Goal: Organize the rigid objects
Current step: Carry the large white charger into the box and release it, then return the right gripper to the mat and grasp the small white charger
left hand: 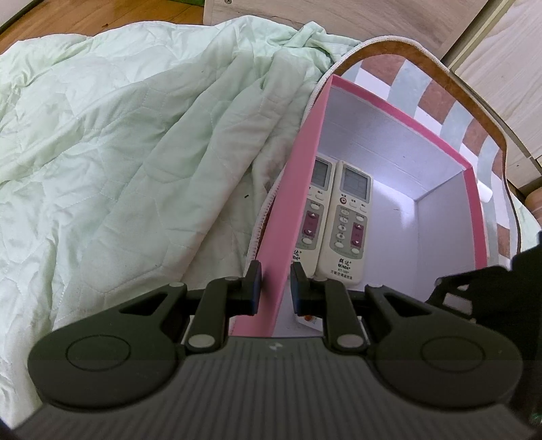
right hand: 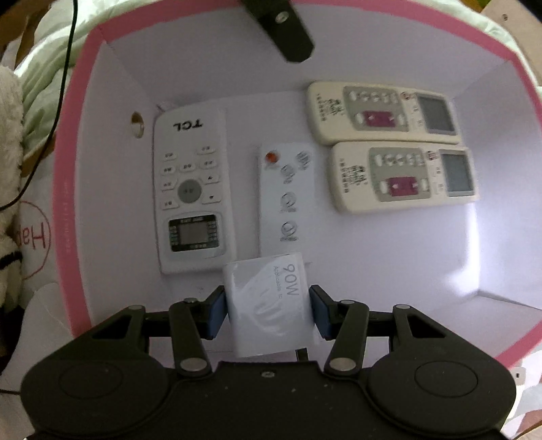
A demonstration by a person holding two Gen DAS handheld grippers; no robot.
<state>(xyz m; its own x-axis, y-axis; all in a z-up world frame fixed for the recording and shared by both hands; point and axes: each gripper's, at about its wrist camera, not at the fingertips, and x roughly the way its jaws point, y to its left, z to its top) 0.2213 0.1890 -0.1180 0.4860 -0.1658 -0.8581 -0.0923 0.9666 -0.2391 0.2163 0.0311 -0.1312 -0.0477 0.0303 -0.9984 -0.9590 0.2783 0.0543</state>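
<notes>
quilt (left hand: 135, 142): pale green (rumpled) | rug (left hand: 437, 94): checked | floor (left hand: 84, 20): wood

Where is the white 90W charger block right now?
In the right wrist view, the 90W charger block sits gripped between the right tongs, over the pink box, just below the slim white remote and right of the TCL remote.

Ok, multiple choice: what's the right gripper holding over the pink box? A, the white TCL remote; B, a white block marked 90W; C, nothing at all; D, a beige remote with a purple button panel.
B: the right gripper has its blue pads closed on the sides of a white block marked 90W, above the pink box, where four remotes lie flat on the floor.
</notes>
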